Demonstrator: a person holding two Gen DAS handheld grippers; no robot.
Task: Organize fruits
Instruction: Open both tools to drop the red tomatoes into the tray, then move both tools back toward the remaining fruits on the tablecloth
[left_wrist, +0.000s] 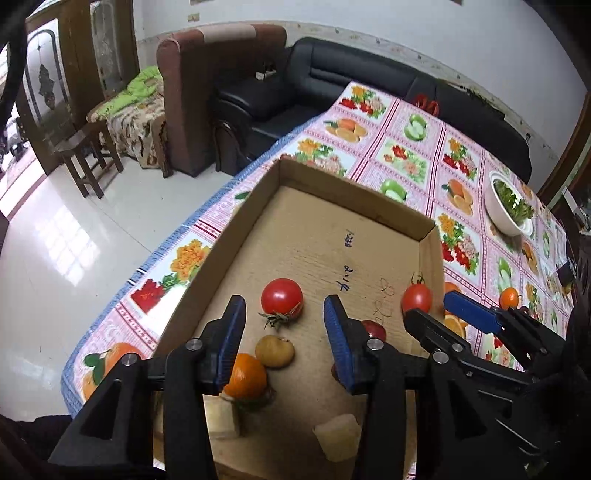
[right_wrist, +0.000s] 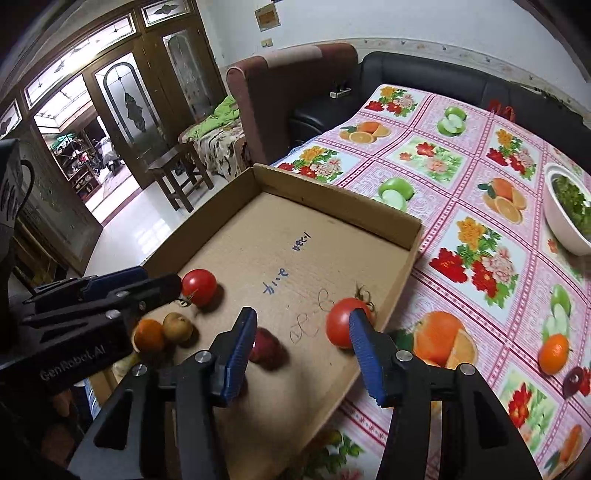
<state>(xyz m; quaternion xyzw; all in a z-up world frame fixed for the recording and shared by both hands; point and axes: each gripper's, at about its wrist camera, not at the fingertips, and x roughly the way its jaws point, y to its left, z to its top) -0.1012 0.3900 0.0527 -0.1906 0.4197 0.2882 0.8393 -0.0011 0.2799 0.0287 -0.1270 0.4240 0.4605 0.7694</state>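
A tomato (left_wrist: 281, 296) lies just beyond the open left claw (left_wrist: 284, 345).

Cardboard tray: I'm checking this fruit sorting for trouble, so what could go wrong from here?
The right-hand tomato lies close to the cardboard tray wall, so the right hand-held gripper might snag the rim. The orange outside on the tablecloth could get forgotten.

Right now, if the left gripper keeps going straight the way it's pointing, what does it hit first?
Probably the tomato ahead of the left gripper in the cardboard box; its open jaws frame it, though depth is hard to judge.
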